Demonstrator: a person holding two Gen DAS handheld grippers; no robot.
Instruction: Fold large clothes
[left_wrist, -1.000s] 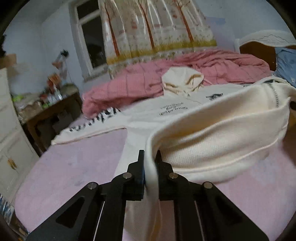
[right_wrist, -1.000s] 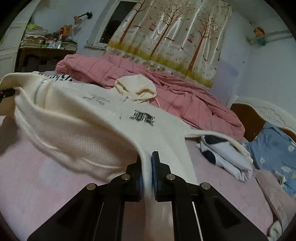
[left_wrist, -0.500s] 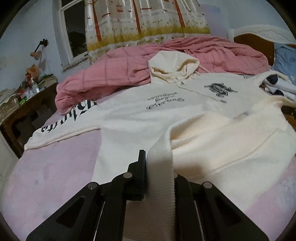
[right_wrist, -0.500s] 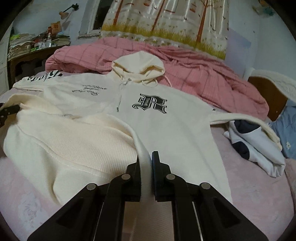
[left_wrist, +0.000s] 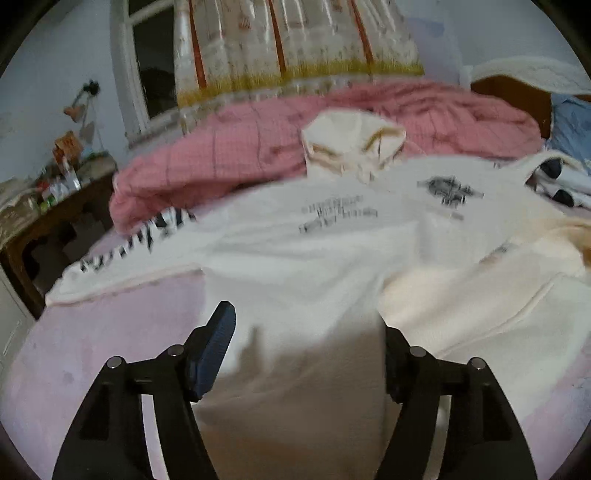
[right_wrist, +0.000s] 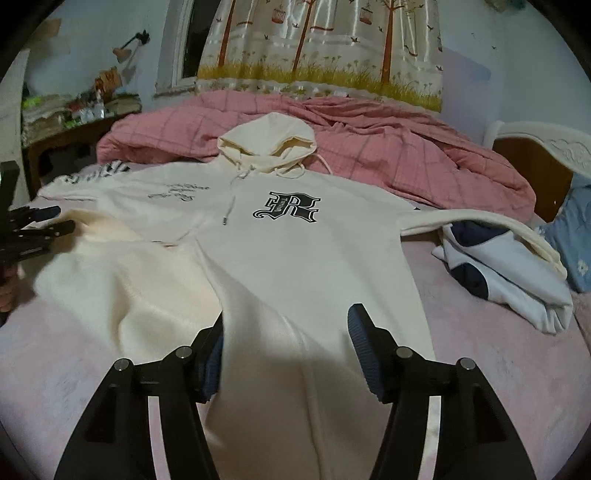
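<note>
A large cream hoodie (right_wrist: 295, 258) lies front up on the pink bed sheet (right_wrist: 498, 369), hood toward the far side, with a black letter print on the chest. Its bottom hem is folded up over the lower body. It also shows in the left wrist view (left_wrist: 295, 258), blurred. My left gripper (left_wrist: 306, 332) is open, its jaws wide apart over the hoodie's left lower part. My right gripper (right_wrist: 286, 332) is open over the lower right part, holding nothing. The left gripper (right_wrist: 37, 229) also shows at the left edge of the right wrist view.
A pink checked quilt (right_wrist: 369, 147) is bunched behind the hood. A white and navy garment (right_wrist: 498, 273) lies under the hoodie's right sleeve. A blue pillow (right_wrist: 576, 229) and headboard (right_wrist: 535, 147) stand right. A cluttered wooden desk (left_wrist: 44, 221) stands left of the bed.
Both grippers have let go of the hoodie's hem and opened wide. The hem, lifted a second ago, now lies folded on the body.
</note>
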